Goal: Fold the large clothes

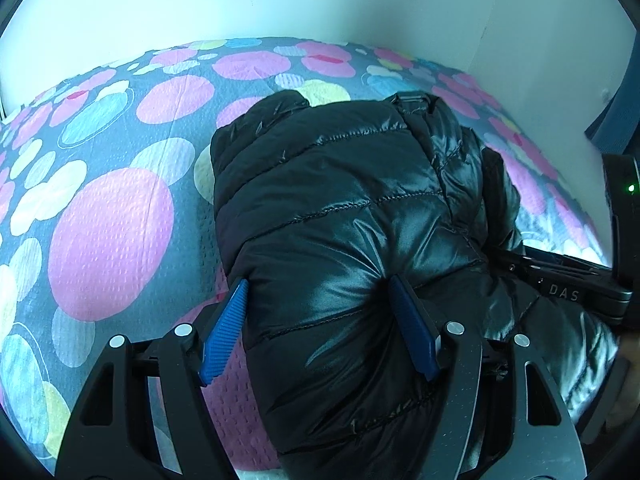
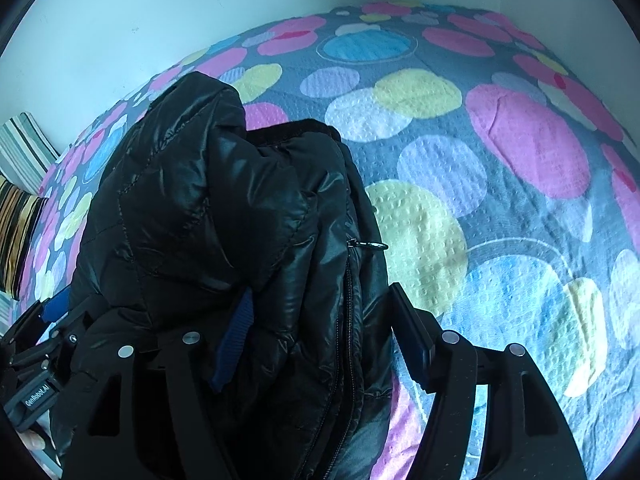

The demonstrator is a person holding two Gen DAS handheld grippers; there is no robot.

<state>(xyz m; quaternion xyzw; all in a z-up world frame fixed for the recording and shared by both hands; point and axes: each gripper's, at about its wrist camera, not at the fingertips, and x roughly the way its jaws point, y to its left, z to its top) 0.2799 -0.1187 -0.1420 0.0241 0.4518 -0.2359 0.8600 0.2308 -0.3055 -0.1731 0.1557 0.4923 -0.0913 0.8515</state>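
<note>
Puffer jacket (image 1: 344,216), black and quilted, lay bunched on a bed (image 1: 112,240) covered by a grey spread with coloured circles, near a white wall (image 1: 280,0). Left hand-held gripper (image 1: 320,328) had its blue pads pressed into a thick fold of the jacket. Right hand-held gripper (image 2: 320,336) stood partly open astride the zipper (image 2: 348,300) edge; grip there could not be confirmed.

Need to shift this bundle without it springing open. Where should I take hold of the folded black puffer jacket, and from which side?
Grip the puffer jacket across its thick folded bulk, one gripper on each long side, coming down from above. The left gripper already squeezes a padded fold. Keep the right gripper spanning the zipper edge so the stacked layers probably stay together on the bedspread.
</note>
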